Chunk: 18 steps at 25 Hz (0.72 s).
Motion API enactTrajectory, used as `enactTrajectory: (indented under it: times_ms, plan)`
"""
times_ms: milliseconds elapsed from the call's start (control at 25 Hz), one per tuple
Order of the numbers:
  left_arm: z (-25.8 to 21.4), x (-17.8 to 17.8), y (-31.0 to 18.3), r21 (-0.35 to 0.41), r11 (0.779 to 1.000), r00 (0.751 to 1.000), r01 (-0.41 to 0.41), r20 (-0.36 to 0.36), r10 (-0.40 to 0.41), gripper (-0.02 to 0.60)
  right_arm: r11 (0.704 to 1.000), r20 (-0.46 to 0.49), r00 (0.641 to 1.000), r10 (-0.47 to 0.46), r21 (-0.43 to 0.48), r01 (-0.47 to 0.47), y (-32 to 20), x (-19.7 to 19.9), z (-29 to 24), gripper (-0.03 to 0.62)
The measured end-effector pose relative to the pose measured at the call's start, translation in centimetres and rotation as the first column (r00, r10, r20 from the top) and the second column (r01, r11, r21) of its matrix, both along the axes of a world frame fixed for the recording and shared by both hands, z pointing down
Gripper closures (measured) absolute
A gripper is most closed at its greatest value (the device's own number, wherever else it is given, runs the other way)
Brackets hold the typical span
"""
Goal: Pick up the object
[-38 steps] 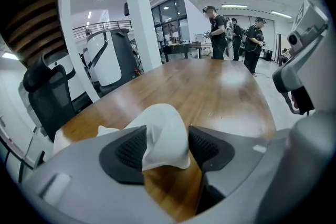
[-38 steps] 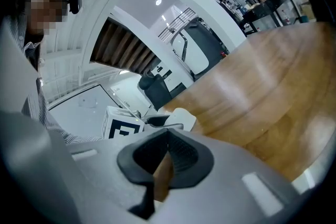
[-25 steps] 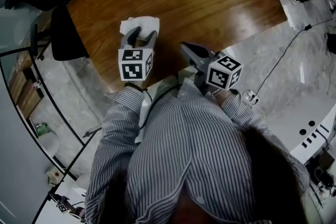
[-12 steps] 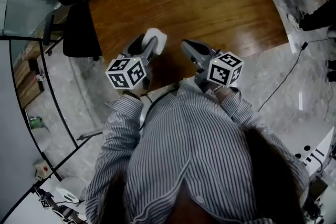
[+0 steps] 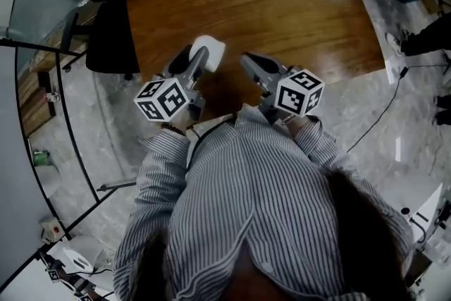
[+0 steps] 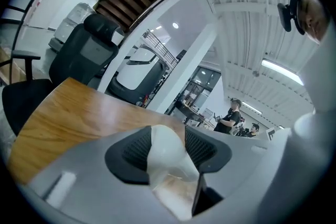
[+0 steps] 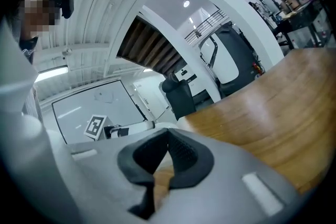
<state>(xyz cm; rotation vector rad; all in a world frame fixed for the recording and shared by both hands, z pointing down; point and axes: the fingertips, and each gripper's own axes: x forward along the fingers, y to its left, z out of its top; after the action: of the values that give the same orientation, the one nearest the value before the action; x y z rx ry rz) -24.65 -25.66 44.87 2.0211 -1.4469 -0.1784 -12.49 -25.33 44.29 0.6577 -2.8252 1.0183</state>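
Two grippers: left gripper (image 5: 192,56), right gripper (image 5: 248,61). One white object (image 5: 211,46). One table (image 5: 282,3). One chair (image 5: 109,39).

I see a wooden table (image 5: 282,3), brown, smooth and shiny. The white thing (image 5: 211,48) looks thin and soft, like paper. The left gripper (image 6: 168,144) is grey, dull plastic with black, bumpy pads (image 6: 135,150). The shirt (image 5: 254,194) is striped cloth.

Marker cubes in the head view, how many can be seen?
2. One cube is on the left gripper, which holds the white object; the other cube is on the right gripper.
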Motion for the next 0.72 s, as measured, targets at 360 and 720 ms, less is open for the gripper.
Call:
enactTrajectory:
  times_ms: [360,720]
  plan:
    - [0.5,-2.0,-0.8,0.002,1.0,0.999,0.0,-0.05,0.0,0.377,1.0,-0.038,0.999,-0.002,0.0,0.002,-1.1,-2.3,1.0,0.592]
    - [-1.8,1.3,0.8,0.042,0.999,0.998,0.006,-0.069,-0.003,0.38,1.0,-0.033,0.999,0.001,0.018,-0.001,0.3,1.2,-0.3,0.592]
